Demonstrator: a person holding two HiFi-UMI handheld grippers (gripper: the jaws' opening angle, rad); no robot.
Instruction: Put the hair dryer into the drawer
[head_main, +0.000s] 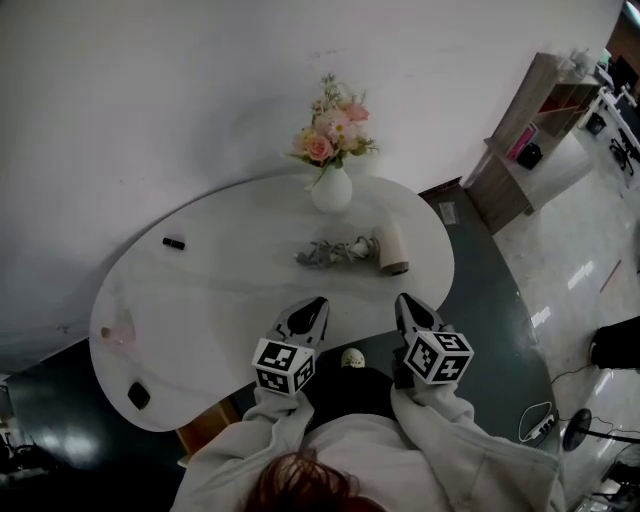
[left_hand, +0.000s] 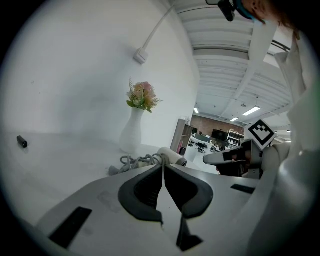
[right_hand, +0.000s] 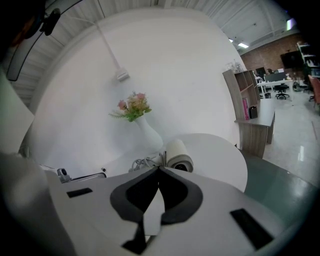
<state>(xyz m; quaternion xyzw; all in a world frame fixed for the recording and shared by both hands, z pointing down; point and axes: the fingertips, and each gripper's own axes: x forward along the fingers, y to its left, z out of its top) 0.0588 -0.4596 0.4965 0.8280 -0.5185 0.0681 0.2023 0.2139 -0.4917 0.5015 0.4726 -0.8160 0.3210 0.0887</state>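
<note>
Jaws clenched empty, left gripper (left_hand: 162, 166) and right gripper (right_hand: 159, 170); hair dryer (head_main: 390, 250) near vase (head_main: 331, 190); only head view catches black block (head_main: 139, 395), table (head_main: 200, 300) near-left edge.

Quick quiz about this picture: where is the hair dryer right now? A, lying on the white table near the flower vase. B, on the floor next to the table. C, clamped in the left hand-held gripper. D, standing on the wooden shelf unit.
A: the hair dryer lies on the table just in front of the vase, while the left hand-held gripper and the right hand-held gripper are shut and empty.
</note>
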